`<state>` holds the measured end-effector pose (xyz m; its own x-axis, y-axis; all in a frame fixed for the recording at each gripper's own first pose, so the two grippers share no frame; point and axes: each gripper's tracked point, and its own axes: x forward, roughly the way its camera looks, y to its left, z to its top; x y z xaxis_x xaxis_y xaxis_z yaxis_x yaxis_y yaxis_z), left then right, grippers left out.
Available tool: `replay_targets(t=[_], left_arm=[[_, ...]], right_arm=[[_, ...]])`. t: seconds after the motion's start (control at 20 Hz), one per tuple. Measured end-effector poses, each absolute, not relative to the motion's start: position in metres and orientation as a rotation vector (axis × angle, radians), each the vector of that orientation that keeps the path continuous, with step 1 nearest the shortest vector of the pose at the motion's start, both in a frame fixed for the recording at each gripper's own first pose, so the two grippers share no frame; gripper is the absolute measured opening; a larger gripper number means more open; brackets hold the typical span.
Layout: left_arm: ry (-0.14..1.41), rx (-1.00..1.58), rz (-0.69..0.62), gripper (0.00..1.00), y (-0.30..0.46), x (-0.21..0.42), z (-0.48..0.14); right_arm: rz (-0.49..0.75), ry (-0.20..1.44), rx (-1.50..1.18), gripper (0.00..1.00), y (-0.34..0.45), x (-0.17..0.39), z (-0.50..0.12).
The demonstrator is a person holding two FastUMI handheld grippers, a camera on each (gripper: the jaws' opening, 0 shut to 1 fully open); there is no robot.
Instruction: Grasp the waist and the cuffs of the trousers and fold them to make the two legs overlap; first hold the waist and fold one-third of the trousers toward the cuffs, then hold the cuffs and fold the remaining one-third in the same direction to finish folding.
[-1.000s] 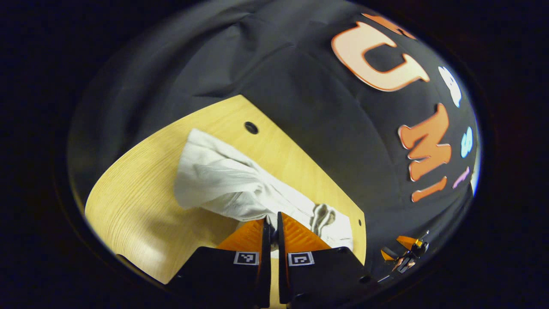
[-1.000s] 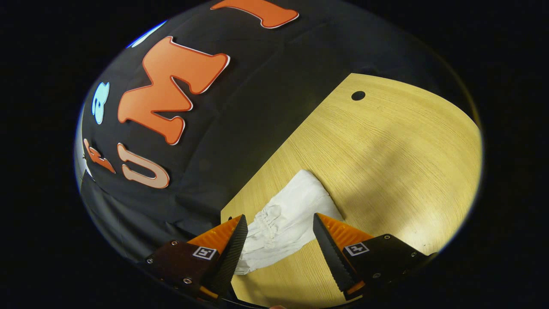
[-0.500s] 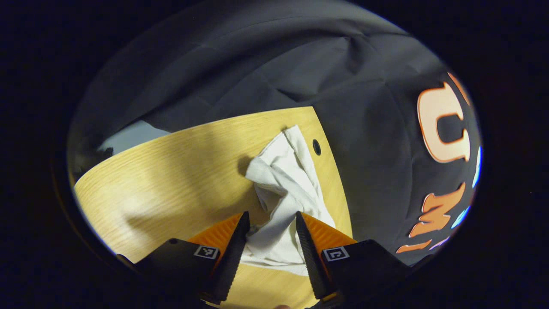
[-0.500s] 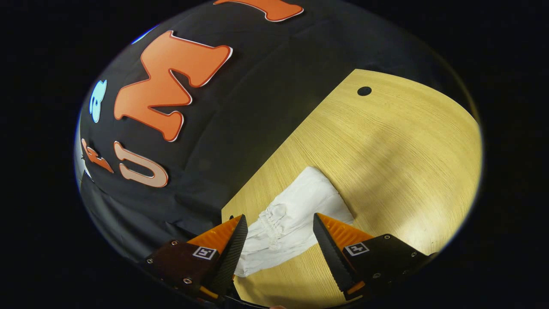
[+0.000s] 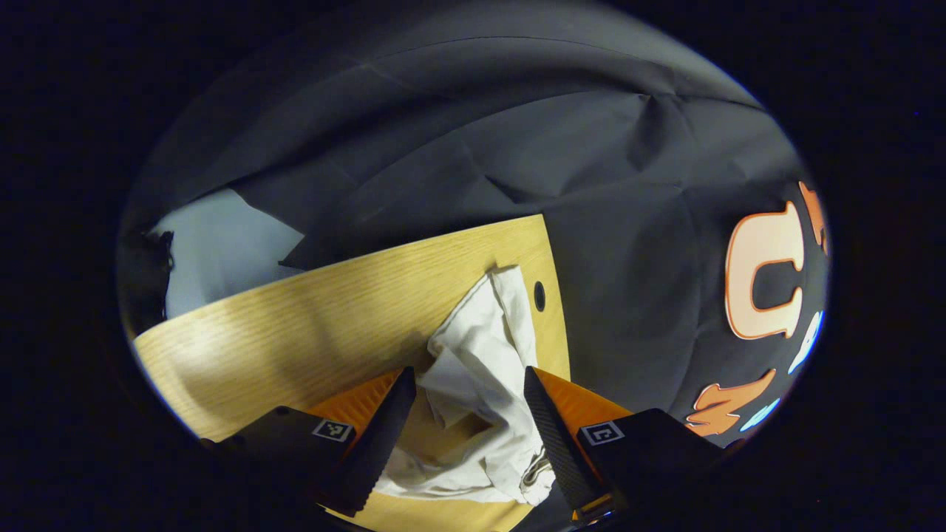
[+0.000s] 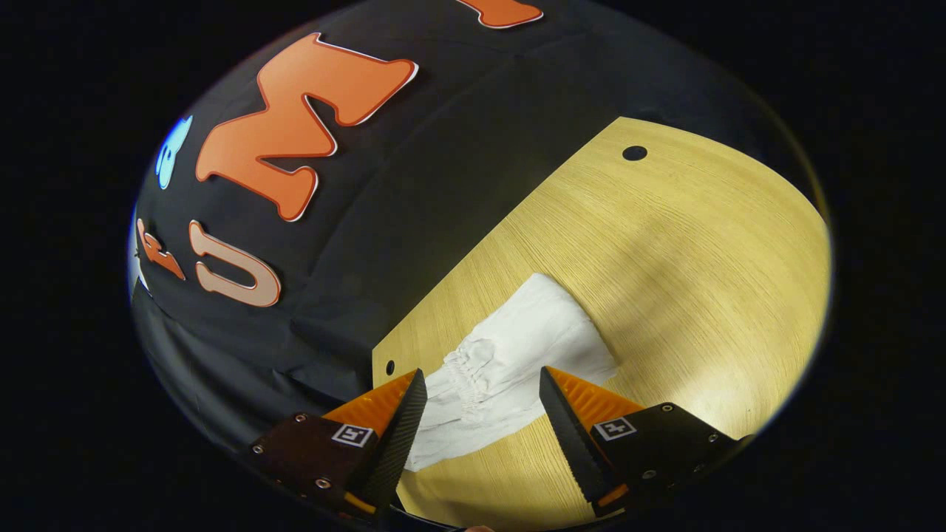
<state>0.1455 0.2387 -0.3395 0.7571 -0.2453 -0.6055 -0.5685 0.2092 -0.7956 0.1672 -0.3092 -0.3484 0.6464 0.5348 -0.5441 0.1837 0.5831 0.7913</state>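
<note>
White cotton, rumpled and bunched: in the left gripper view the pale trousers (image 5: 480, 369) lie on the light wooden counter (image 5: 310, 325), stretching from about the 6 o'clock edge up toward the middle of the view. Their far end reaches close to a small dark round hole (image 5: 539, 295) near the counter's far edge, at roughly 1 o'clock from the cloth's middle. The left gripper (image 5: 465, 421) hangs over the near part of the cloth with its jaws released and spread wide, one finger on either side of the bunched fabric, neither one pinching it. A gathered, darker-shadowed bit of cloth sits just beside the finger at 5 o'clock. Behind the counter hangs the creased black cloth wall (image 5: 473, 148).

In the right gripper view, the trousers (image 6: 510, 362) lie flat on the counter (image 6: 695, 266), with a puckered elastic band visible near the cloth's middle. The right gripper (image 6: 480, 414) hovers over the near end, its jaws likewise released and wide apart, the cloth lying between the fingers without being gripped. One small hole (image 6: 634, 153) shows far off at 1 o'clock, another (image 6: 389, 366) just beside the finger at 7 o'clock.
</note>
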Motion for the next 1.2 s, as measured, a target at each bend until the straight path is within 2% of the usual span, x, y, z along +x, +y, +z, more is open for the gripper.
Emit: replay_targets(t=[0.05, 0.15, 0.2, 0.25, 0.3, 0.45, 0.65, 0.75, 0.9, 1.05, 1.1, 1.2], left_arm=[[0.752, -1.351, 0.268, 0.95, 0.237, 0.143, -0.341], [0.772, -1.330, 0.257, 0.59, 0.230, 0.147, -0.344], [0.793, -1.301, 0.283, 0.27, 0.231, 0.142, -0.345], [0.798, -1.302, 0.260, 0.14, 0.231, 0.136, -0.334], [0.798, -1.297, 0.248, 0.17, 0.228, 0.140, -0.338], [0.752, -1.262, 0.213, 0.12, 0.225, 0.149, -0.324], [0.677, -1.235, 0.164, 0.08, 0.217, 0.157, -0.264], [0.660, -1.192, 0.144, 0.10, 0.210, 0.163, -0.241], [0.732, -1.069, 0.157, 0.12, 0.201, 0.156, -0.247], [0.799, -1.053, 0.158, 0.08, 0.204, 0.141, -0.265], [0.816, -1.039, 0.171, 0.13, 0.209, 0.137, -0.273], [0.861, -0.993, 0.169, 0.49, 0.214, 0.129, -0.299]], right_arm=[[0.235, 0.870, 0.947, 0.93, -0.310, 0.166, -0.348], [0.231, 0.863, 0.944, 0.93, -0.313, 0.166, -0.345], [0.227, 0.860, 0.947, 0.93, -0.316, 0.166, -0.344], [0.220, 0.856, 0.947, 0.93, -0.319, 0.166, -0.344], [0.214, 0.850, 0.947, 0.92, -0.322, 0.167, -0.345], [0.217, 0.842, 0.961, 0.93, -0.329, 0.166, -0.342], [0.230, 0.838, 0.971, 0.92, -0.335, 0.167, -0.342], [0.239, 0.831, 0.974, 0.92, -0.340, 0.168, -0.341], [0.245, 0.829, 0.980, 0.93, -0.349, 0.167, -0.345], [0.238, 0.830, 1.000, 0.93, -0.358, 0.168, -0.347], [0.235, 0.822, 1.003, 0.93, -0.360, 0.169, -0.346], [0.235, 0.819, 1.005, 0.93, -0.359, 0.170, -0.346]])
